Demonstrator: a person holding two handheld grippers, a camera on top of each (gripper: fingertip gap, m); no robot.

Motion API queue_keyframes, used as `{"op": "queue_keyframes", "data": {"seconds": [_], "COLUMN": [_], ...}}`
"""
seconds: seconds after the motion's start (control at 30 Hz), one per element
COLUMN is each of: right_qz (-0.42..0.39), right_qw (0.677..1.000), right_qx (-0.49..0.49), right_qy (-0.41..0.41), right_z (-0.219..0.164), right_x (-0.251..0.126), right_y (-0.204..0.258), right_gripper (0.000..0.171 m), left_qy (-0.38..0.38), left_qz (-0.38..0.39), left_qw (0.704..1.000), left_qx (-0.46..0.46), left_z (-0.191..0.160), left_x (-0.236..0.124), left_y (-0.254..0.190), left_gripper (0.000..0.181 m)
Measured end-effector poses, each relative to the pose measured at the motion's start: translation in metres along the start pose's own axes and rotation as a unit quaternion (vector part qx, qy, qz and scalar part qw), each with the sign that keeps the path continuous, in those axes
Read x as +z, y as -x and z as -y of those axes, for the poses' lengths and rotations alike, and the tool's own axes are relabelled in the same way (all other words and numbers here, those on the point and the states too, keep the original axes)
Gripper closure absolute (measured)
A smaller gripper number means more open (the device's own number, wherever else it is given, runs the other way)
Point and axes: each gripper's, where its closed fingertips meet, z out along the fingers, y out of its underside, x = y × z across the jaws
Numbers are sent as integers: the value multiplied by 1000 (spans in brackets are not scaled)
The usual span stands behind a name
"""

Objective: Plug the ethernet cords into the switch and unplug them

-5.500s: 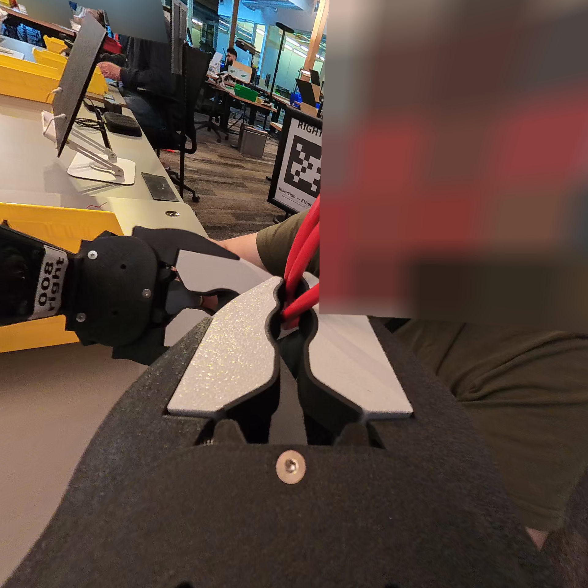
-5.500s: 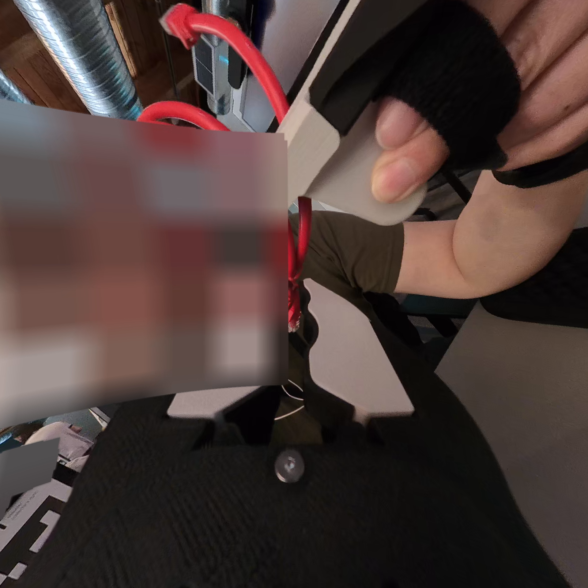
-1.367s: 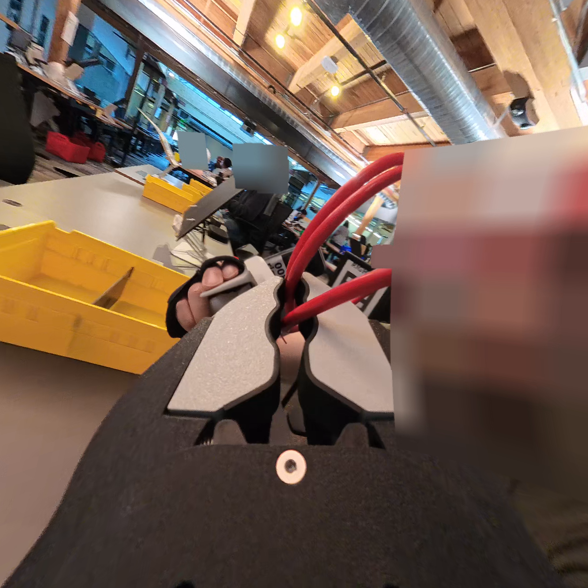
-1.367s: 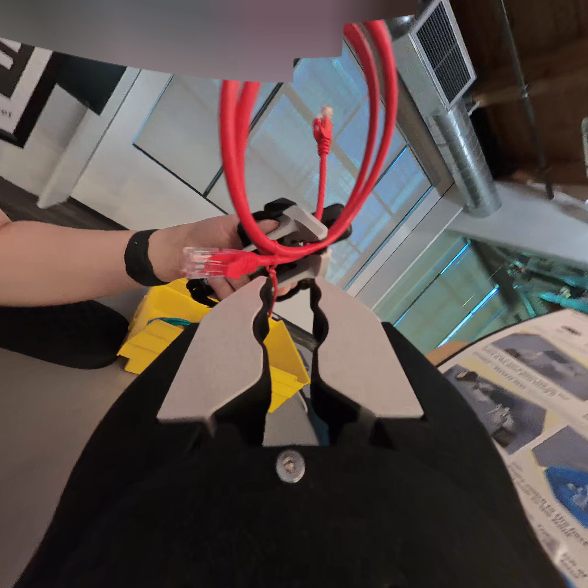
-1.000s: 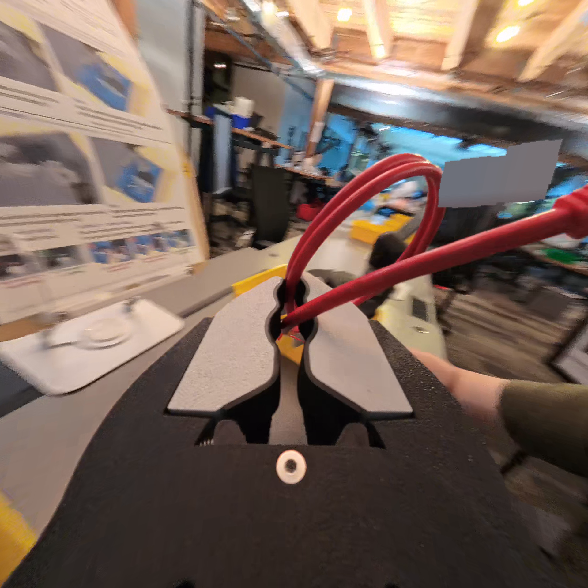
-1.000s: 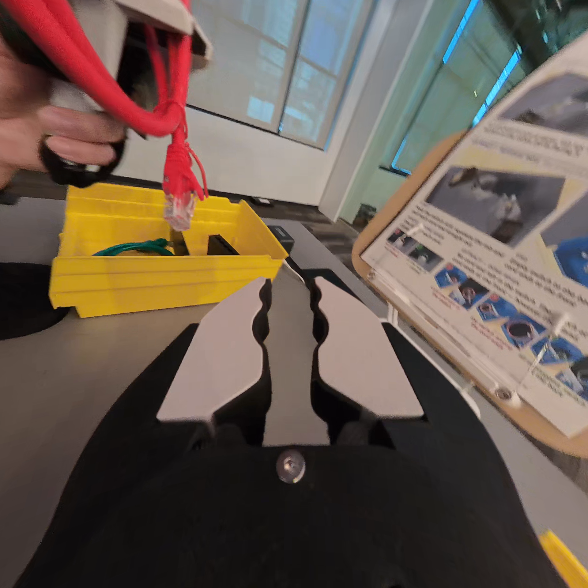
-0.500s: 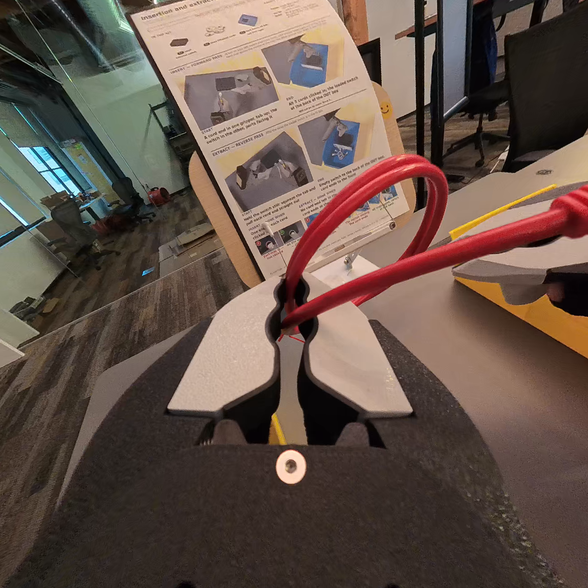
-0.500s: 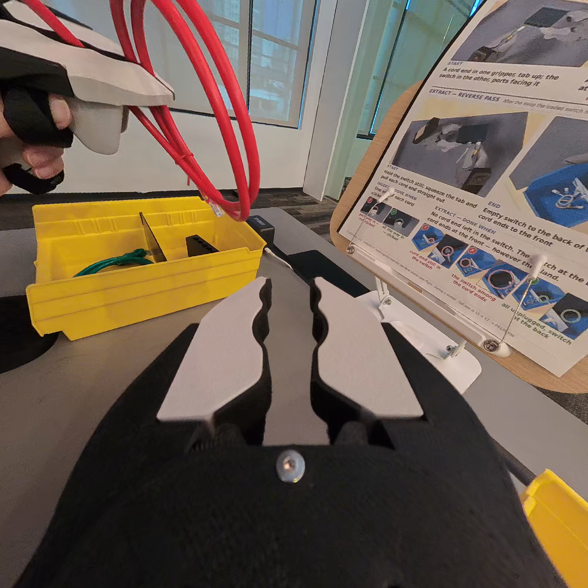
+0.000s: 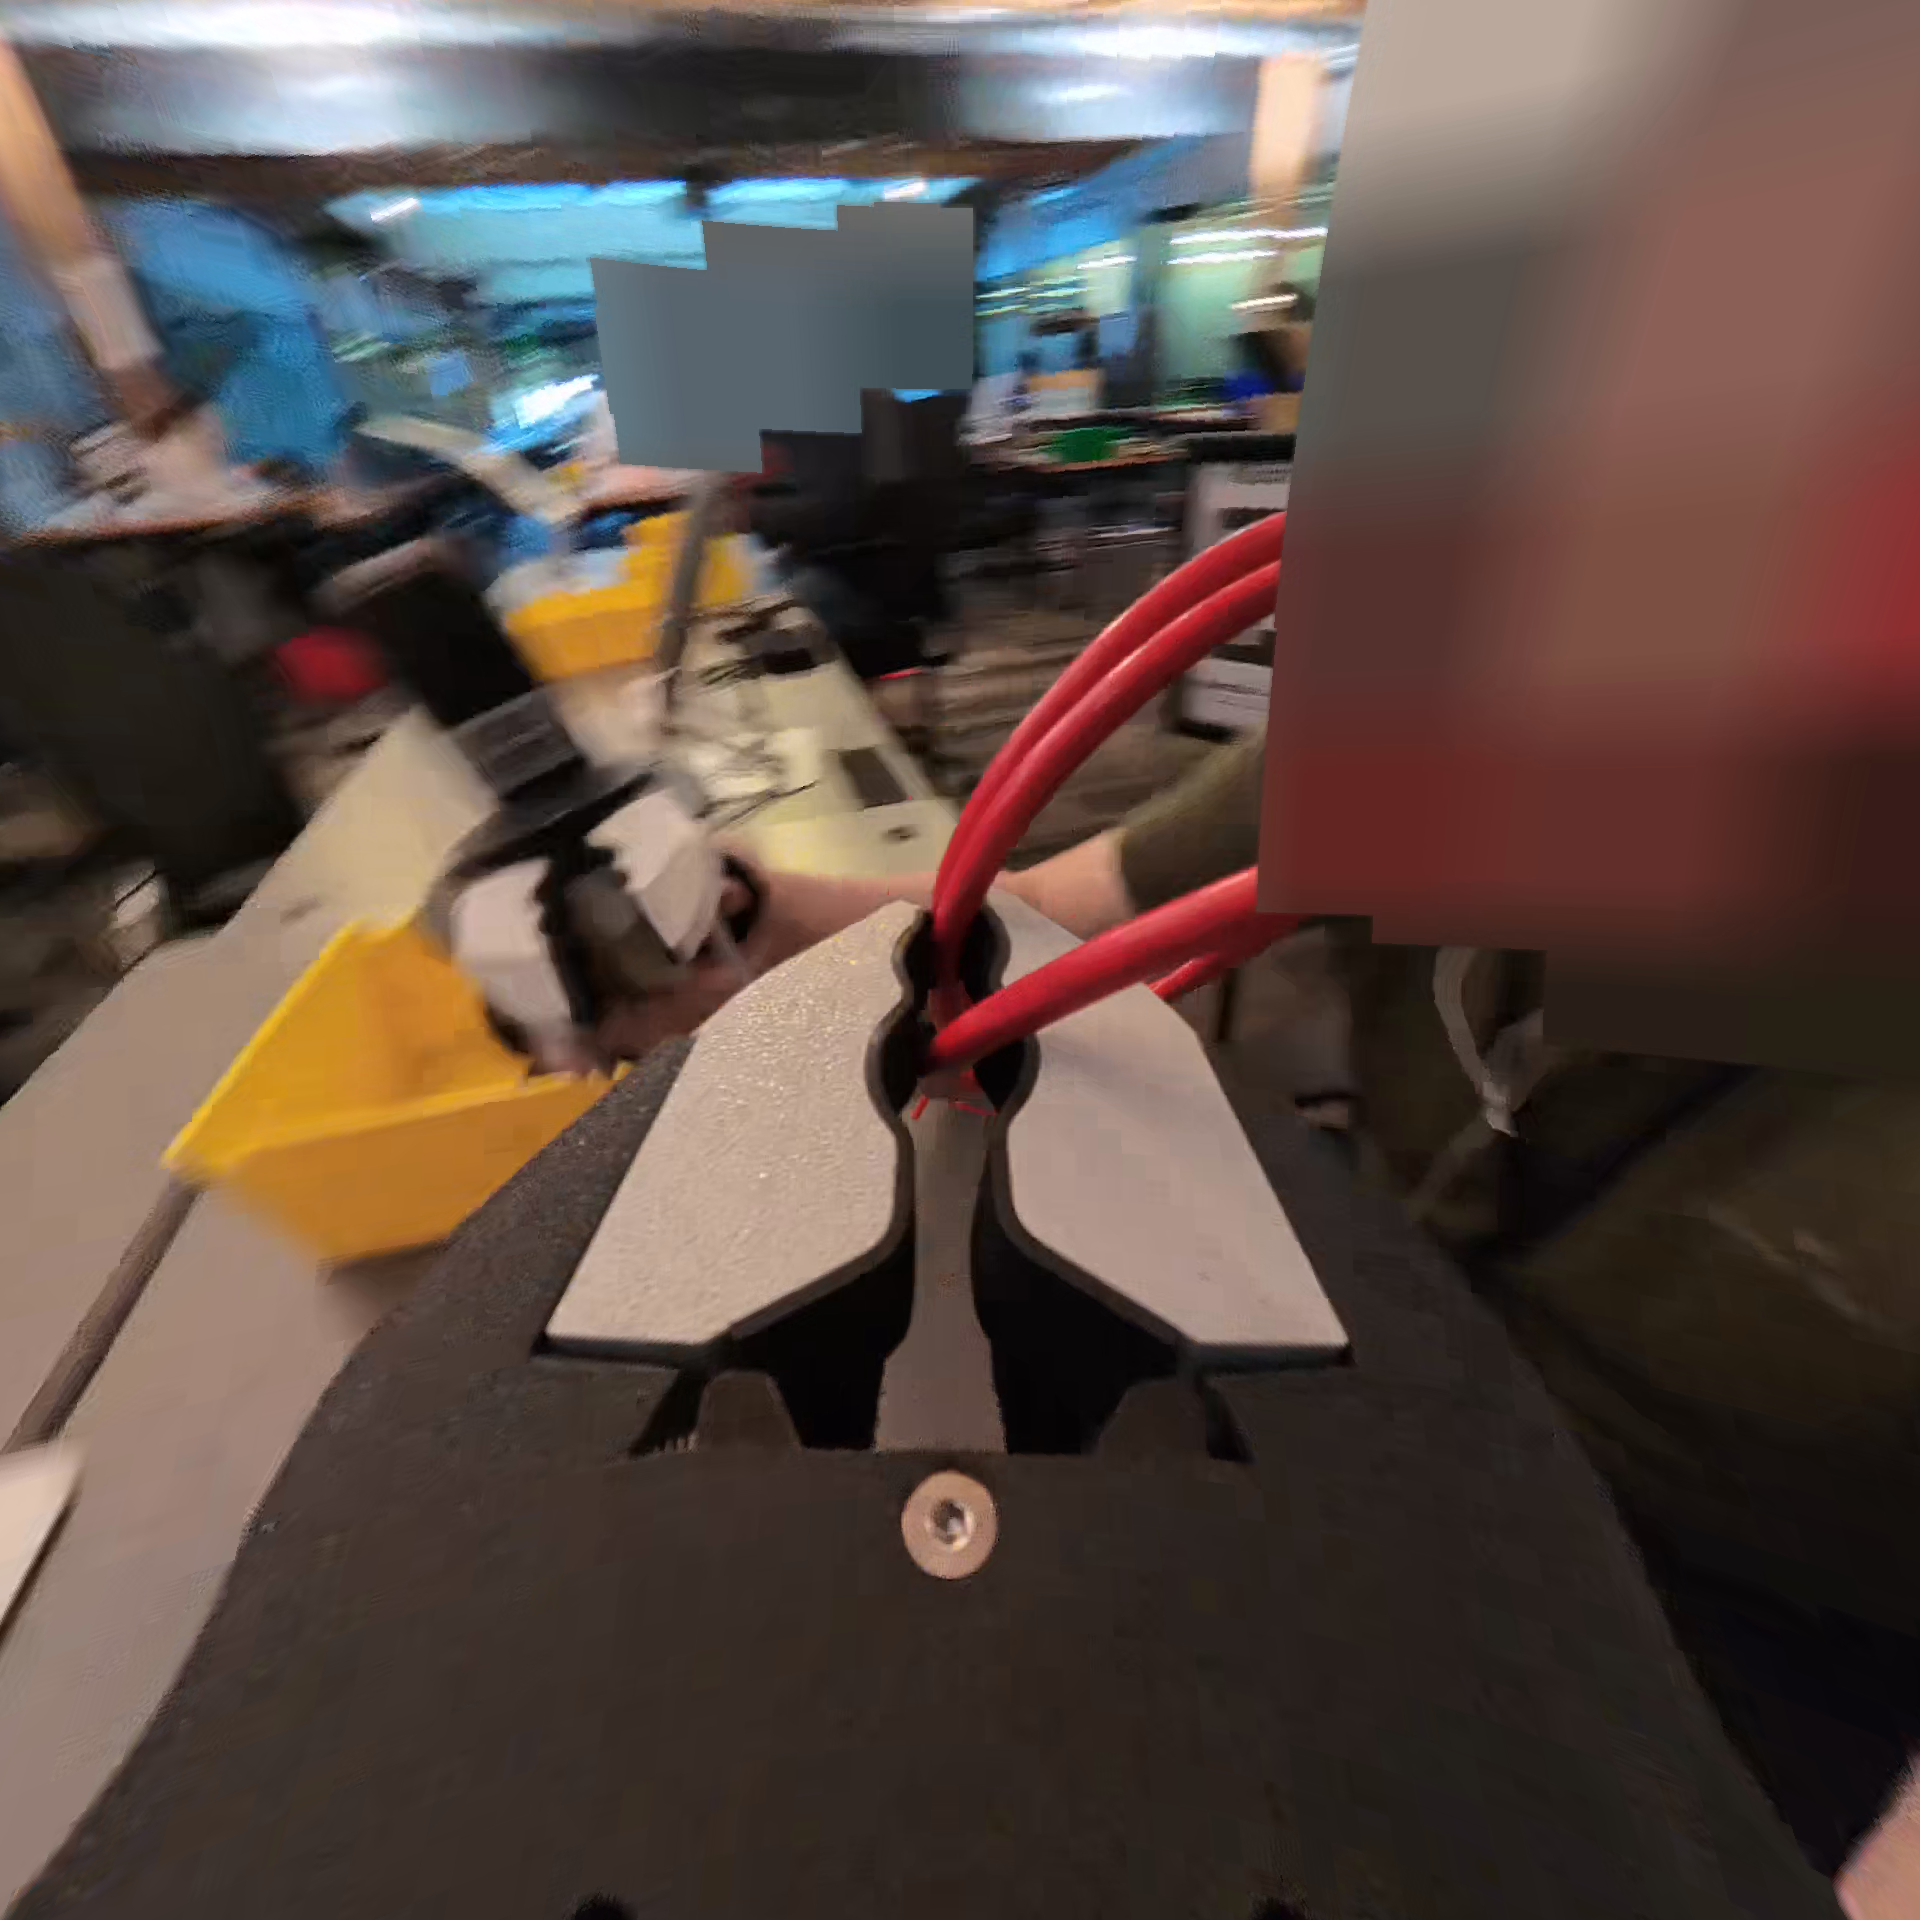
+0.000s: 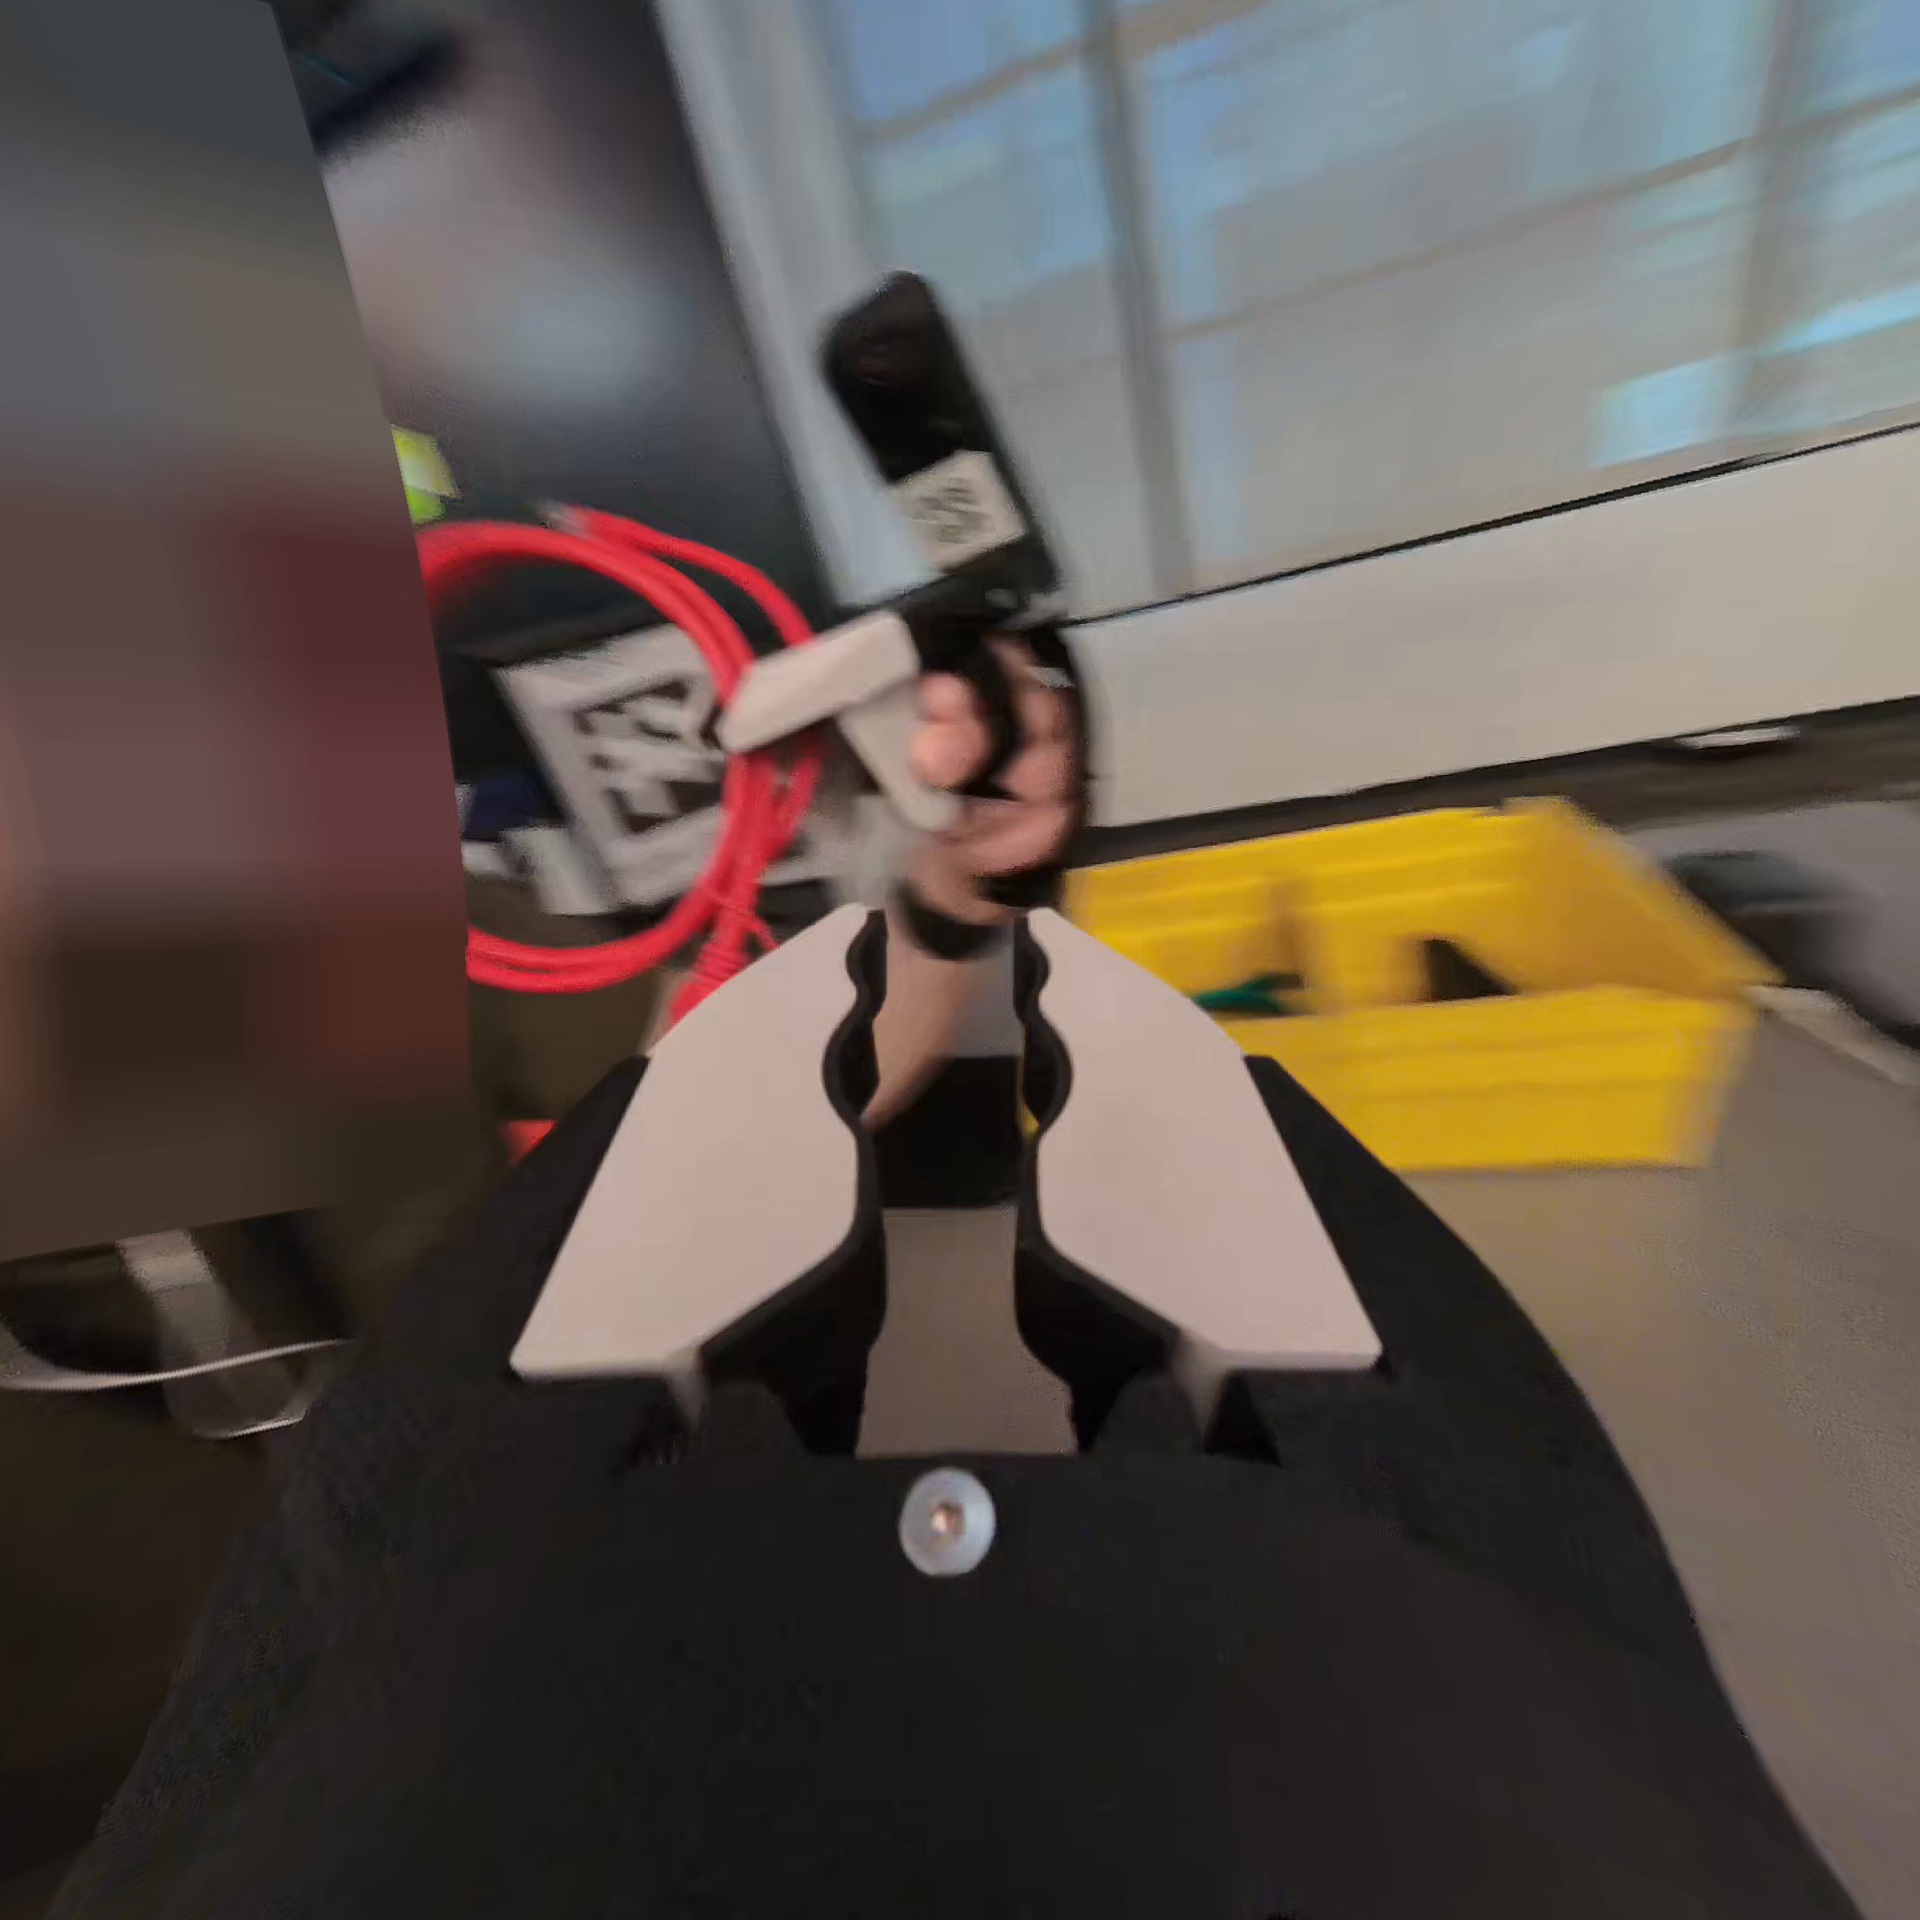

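My left gripper (image 9: 951, 997) is shut on a coiled red ethernet cord (image 9: 1081, 707), whose loops rise to the right out of the fingertips. In the right wrist view the same gripper (image 10: 821, 686) is held up in a hand, and the red coil (image 10: 623, 748) hangs from it. My right gripper (image 10: 945, 925) is open and empty, pointing at that hand. It also shows, blurred, in the left wrist view (image 9: 582, 935) over the yellow bin (image 9: 353, 1101). A black box (image 10: 1455, 966) and a green cord (image 10: 1247, 992) lie in the bin (image 10: 1507, 1081).
The bin stands on a grey table (image 10: 1662, 1351). A black mat (image 10: 940, 1132) lies just beyond my right fingertips. A black-and-white marker board (image 10: 634, 748) stands behind the red coil. Desks, chairs and other yellow bins (image 9: 623, 613) fill the room behind. Left tips to right tips: about 9 centimetres.
Both views have swung round and are motion-blurred. The left gripper turned from the poster toward the room, still holding the cord. The right gripper turned left toward the left gripper, still open.
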Motion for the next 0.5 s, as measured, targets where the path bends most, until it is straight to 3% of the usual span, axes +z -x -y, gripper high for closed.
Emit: {"op": "queue_keyframes", "data": {"seconds": [0.07, 0.17, 0.33, 0.5], "right_qz": [127, 225, 323, 351], "right_qw": [989, 968, 934, 915], "right_qx": [77, 115, 150, 195], "right_qy": [-6, 6, 41, 43], "right_z": [2, -5, -21, -29], "right_x": [12, 32, 49, 61], "right_y": [39, 78, 122, 130], "right_gripper": [146, 146, 146, 149], "left_qy": [-29, -64, -104, -117], "left_qz": [-87, -157, -214, -243], "left_qw": [995, 985, 971, 963], "left_qx": [24, 15, 1, -14], "left_z": [7, 13, 16, 15], "left_x": [5, 7, 6, 12], "left_y": [-29, -46, -54, -57], "left_gripper": [175, 175, 175, 175]}}
